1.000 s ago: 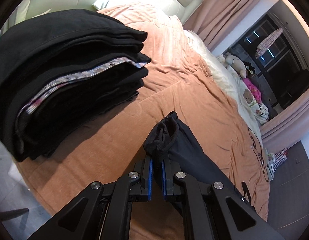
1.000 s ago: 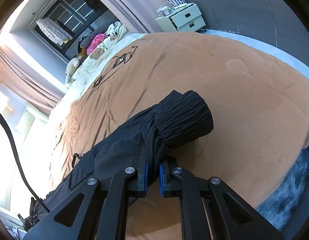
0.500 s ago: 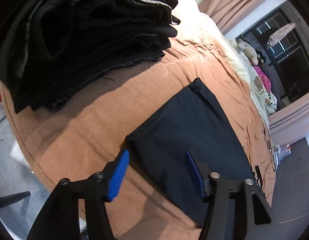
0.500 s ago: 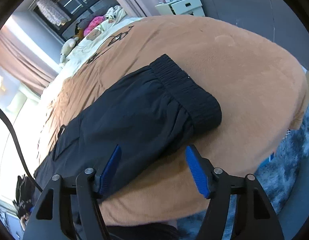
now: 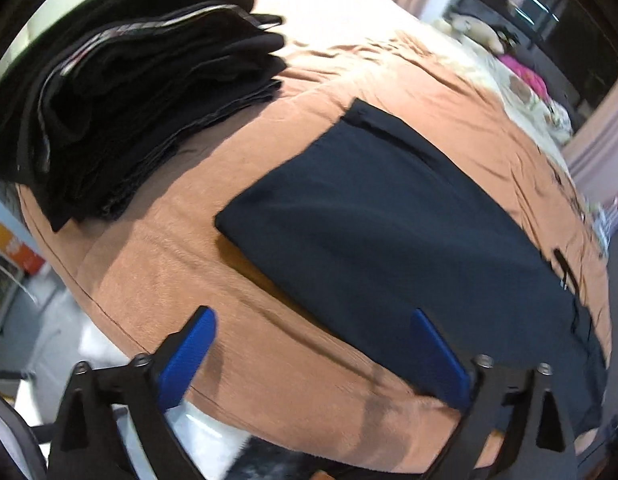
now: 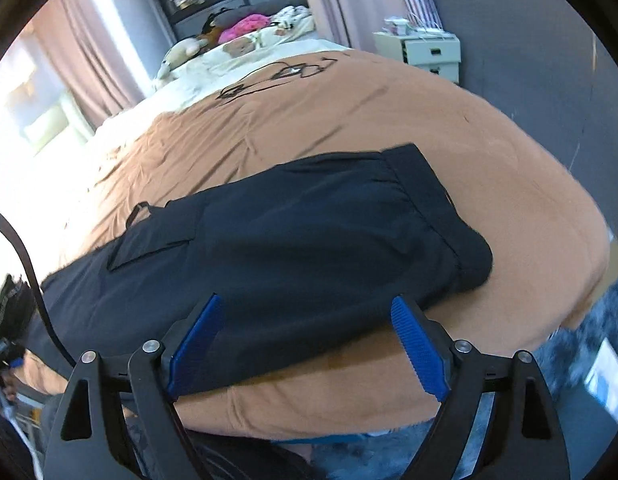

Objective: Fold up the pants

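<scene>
Plainly no legible writing; left tongs (image 5: 313, 354) and right tongs (image 6: 305, 336) opening, empty, above dark pants (image 6: 293, 240).

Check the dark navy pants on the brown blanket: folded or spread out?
Folded. The dark navy pants lie flat, doubled lengthwise, one leg on the other, waistband at one end, on the brown blanket.

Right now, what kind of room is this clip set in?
Most likely a bedroom: a wide bed under a tan blanket, stuffed toys near the curtained window, and a small drawer unit by the wall.
</scene>
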A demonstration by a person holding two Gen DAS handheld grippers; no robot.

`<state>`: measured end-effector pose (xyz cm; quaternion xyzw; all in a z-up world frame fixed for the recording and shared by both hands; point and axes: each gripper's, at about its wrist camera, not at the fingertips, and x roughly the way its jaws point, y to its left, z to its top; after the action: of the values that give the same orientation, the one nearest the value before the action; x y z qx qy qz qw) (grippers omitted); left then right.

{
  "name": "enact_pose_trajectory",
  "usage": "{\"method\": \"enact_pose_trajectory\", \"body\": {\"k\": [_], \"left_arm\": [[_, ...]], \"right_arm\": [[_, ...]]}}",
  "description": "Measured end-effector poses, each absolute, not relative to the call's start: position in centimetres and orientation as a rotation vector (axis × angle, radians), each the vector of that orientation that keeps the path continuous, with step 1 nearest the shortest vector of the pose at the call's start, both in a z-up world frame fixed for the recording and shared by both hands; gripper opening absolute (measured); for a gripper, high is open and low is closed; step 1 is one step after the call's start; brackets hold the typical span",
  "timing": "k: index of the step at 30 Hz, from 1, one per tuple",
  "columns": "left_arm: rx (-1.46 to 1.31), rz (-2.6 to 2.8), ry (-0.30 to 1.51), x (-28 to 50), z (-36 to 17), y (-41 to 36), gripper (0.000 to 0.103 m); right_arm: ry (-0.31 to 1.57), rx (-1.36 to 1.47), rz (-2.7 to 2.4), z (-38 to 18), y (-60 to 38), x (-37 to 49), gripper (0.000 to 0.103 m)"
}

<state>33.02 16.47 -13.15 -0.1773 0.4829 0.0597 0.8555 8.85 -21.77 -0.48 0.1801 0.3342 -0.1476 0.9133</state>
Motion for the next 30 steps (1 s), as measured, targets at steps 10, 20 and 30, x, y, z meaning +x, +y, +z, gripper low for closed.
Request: {"method": "enact_pose_trajectory", "body": {"k": [10,20,30], "left_arm": [[-0.194,0.122,1.018,33.4,-12.0,12.2,0.102],[-0.131,-0.01,0.911,32.4,-9.7,8.0,0.102],[-0.099,-0.032,0.87,31.9,-9.3,5.6,0.096]], "right_arm": [[0.674,0.256,-0.219,-0.9,-19.7,12.7,0.086],[0.662,0.101,-0.153,-0.8,-16.0,16.5,0.086],[0.687,-0.021,-0.02,-0.5,-13.6,20.2,0.086]]}}
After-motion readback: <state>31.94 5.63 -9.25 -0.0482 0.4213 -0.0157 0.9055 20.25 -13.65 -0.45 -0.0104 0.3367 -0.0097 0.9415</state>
